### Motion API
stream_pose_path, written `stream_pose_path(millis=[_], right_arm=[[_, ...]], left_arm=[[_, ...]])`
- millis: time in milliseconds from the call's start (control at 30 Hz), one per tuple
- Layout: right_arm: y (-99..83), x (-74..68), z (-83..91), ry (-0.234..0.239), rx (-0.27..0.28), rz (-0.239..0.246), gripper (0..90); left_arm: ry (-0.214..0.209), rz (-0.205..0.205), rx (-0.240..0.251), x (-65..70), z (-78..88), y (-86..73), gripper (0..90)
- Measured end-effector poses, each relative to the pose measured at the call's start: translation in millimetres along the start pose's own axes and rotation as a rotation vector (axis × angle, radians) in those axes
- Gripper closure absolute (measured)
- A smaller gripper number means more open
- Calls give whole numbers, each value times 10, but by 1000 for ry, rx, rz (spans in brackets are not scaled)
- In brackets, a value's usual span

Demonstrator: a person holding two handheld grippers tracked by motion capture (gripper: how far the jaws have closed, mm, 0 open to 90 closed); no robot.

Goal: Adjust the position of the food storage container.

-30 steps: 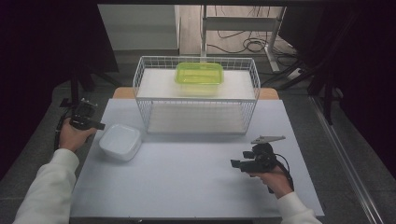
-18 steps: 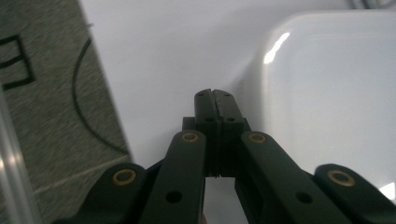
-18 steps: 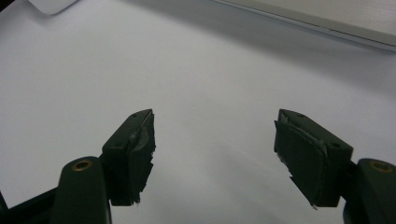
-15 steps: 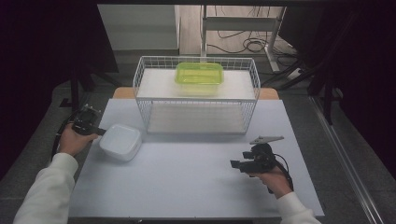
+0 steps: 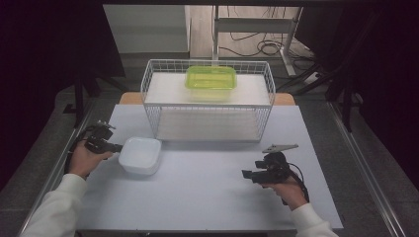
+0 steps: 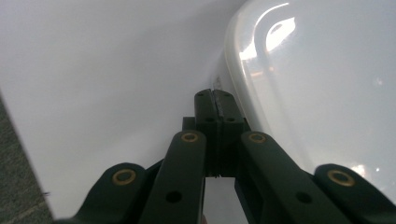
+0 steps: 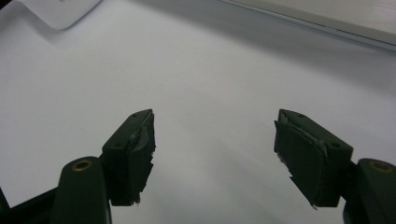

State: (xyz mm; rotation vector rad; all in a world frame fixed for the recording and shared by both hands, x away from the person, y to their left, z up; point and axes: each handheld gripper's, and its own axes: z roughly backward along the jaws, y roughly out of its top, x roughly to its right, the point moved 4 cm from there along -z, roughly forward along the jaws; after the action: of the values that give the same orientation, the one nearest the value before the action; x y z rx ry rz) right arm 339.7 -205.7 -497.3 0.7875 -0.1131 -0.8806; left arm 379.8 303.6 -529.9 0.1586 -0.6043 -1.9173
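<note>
One white tub [image 5: 141, 155] sat on bench [image 5: 207, 192]. One green tub [image 5: 211, 80] sat up on wire rack. One wire rack [image 5: 207, 101] stood at back of bench. Tubs counted two in all. One bench, pale top. Two grippers were there: left gripper [image 5: 117, 147] by white tub, right gripper [image 5: 245, 174] on other side. Each gripper had two black fingers [image 7: 133, 149], so four fingers in all. Two hands [image 5: 84, 159], two white sleeves [image 5: 57, 207].
</note>
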Motion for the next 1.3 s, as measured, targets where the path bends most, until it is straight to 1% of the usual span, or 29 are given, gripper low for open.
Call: stream_pose_path(millis=[133, 200, 233, 267, 400, 467, 500, 600, 733, 800, 933, 1033, 1100, 1300], right_arm=[[14, -17, -3, 3, 2, 4, 287], [16, -24, -5, 4, 1, 5, 287], [16, -25, -6, 4, 0, 6, 288], [17, -26, -6, 4, 0, 6, 288], [19, -18, -2, 2, 4, 4, 288], [17, -16, -2, 0, 3, 1, 287], [16, -15, 0, 1, 2, 1, 287], [15, -14, 7, 2, 4, -2, 288], [12, -8, 8, 1, 3, -3, 287], [11, -8, 6, 1, 2, -2, 287], [13, -4, 7, 2, 2, -3, 287], [13, 0, 10, 3, 2, -3, 287], [13, 1, 10, 3, 2, -1, 287], [9, 8, 7, 1, -2, -3, 287]], left_arm=[[-18, -14, 15, 123, -8, 4, 898], [-27, -33, 9, 179, -17, 15, 898], [-30, -32, 14, 212, -30, 25, 898], [-31, -41, 8, 228, -33, 30, 898], [-60, -37, 23, 343, -85, 79, 898], [-74, -50, 20, 383, -103, 101, 898], [-77, -46, 26, 411, -117, 114, 898], [-85, -57, 25, 477, -144, 148, 898], [-103, -68, 26, 567, -180, 192, 898], [-115, -67, 30, 609, -197, 214, 898], [-133, -71, 26, 691, -233, 251, 898], [-142, -83, 22, 761, -268, 267, 898], [-168, -70, 28, 810, -294, 274, 898], [-207, -54, 37, 918, -367, 282, 898]])
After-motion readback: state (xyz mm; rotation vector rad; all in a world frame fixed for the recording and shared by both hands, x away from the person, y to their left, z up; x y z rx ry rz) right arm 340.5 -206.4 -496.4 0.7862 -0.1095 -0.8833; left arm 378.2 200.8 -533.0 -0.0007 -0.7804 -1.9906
